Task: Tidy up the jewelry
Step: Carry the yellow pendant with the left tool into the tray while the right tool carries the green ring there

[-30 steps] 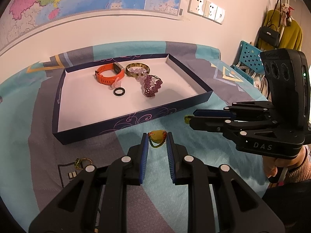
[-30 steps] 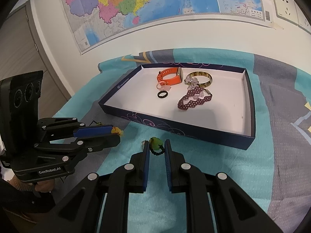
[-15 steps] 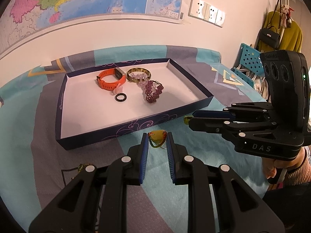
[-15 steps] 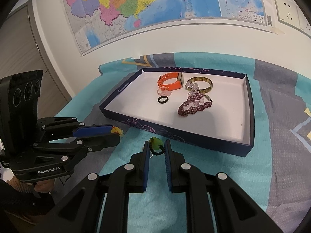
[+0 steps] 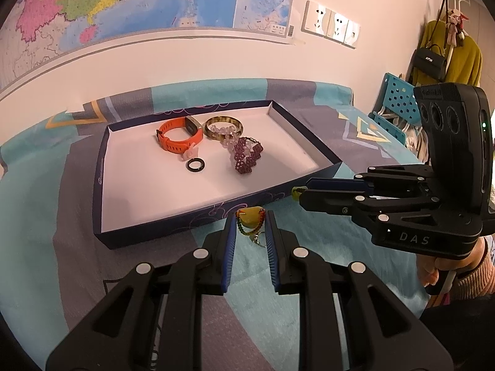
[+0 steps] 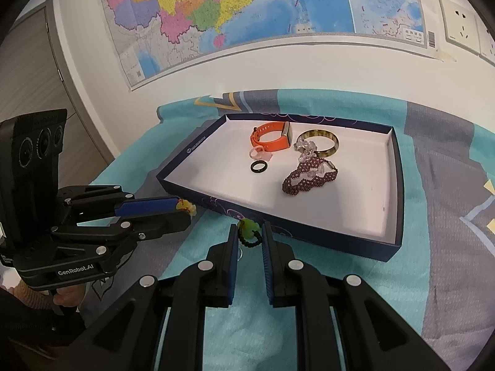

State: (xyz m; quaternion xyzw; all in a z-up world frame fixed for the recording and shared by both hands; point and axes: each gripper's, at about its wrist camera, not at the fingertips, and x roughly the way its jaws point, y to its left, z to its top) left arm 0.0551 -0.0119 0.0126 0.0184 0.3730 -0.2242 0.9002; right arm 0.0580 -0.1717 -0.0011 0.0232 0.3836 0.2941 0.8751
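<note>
Ahead at twelve o'clock, dark blue tray (image 5: 198,222) on the patterned cloth (image 5: 46,232), holding orange watch band (image 5: 179,136), black ring (image 5: 196,165), amber bangle (image 5: 224,126), purple bead bracelet (image 5: 246,157). Left gripper (image 5: 249,223) fingers narrow, pinching a yellow pendant charm (image 5: 251,216) just short of tray's near wall. At three o'clock, right gripper (image 6: 250,234) fingers narrow, clamping a green bead charm (image 6: 247,227) before the wall.

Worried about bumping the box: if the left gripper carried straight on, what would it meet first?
Probably the near wall of the dark blue tray, just beyond the yellow beaded charm in the left gripper; depth is uncertain.
</note>
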